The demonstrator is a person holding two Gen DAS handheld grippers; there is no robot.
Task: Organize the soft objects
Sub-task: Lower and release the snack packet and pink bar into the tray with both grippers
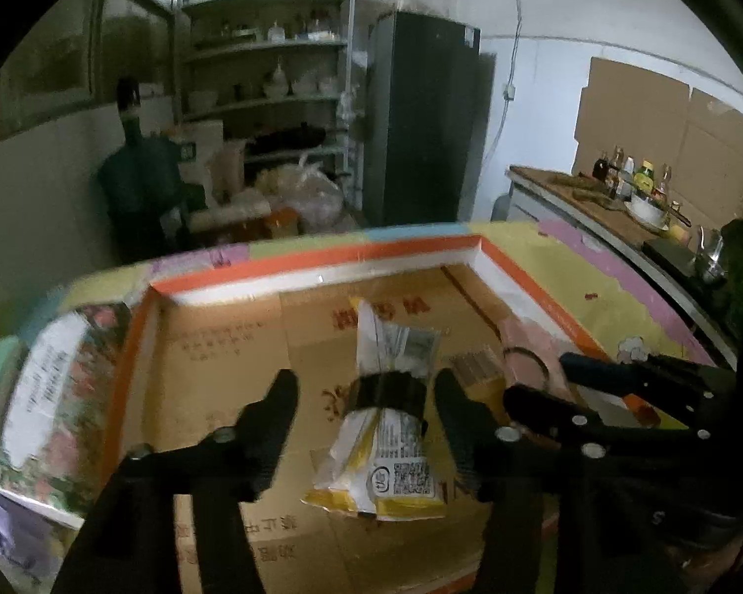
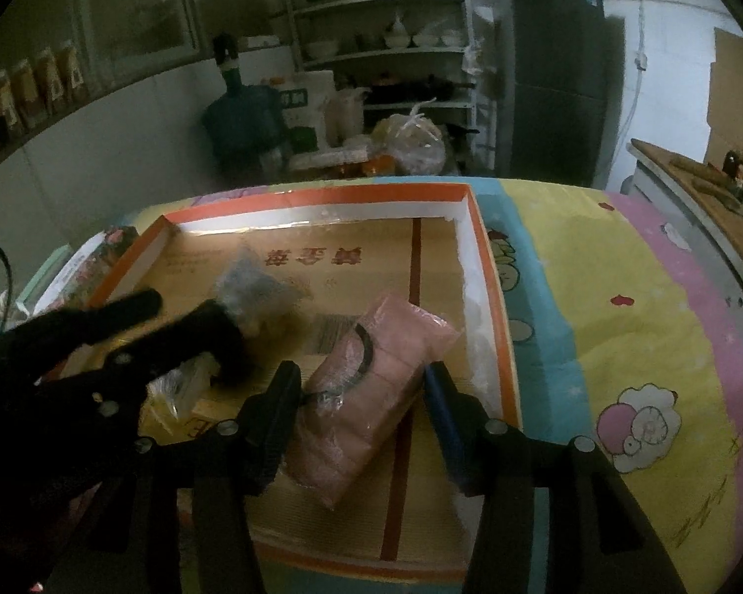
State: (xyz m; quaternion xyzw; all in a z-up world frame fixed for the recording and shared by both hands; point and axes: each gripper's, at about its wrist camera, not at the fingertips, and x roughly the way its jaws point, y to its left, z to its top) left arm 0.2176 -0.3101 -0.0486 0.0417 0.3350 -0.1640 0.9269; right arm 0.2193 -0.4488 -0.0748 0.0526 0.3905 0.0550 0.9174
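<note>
the left hand-held gripper (image 1: 366,425) has its fingers apart, straddling a yellow-and-white packet (image 1: 386,450) bound by a black band, lying on the cardboard floor of an orange-rimmed tray (image 1: 317,260). the right hand-held gripper (image 2: 361,396), also spread, flanks a pink packet (image 2: 371,396) near the tray's right wall.

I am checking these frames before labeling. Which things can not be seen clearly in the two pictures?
- Right wrist view: the yellow packet is mostly hidden behind the left tool, and blurred.
- Left wrist view: the pink packet is largely covered by the right tool.
- Both views: the print on the box floor is blurred.
- Left wrist view: the counter bottles are too small to identify.
</note>
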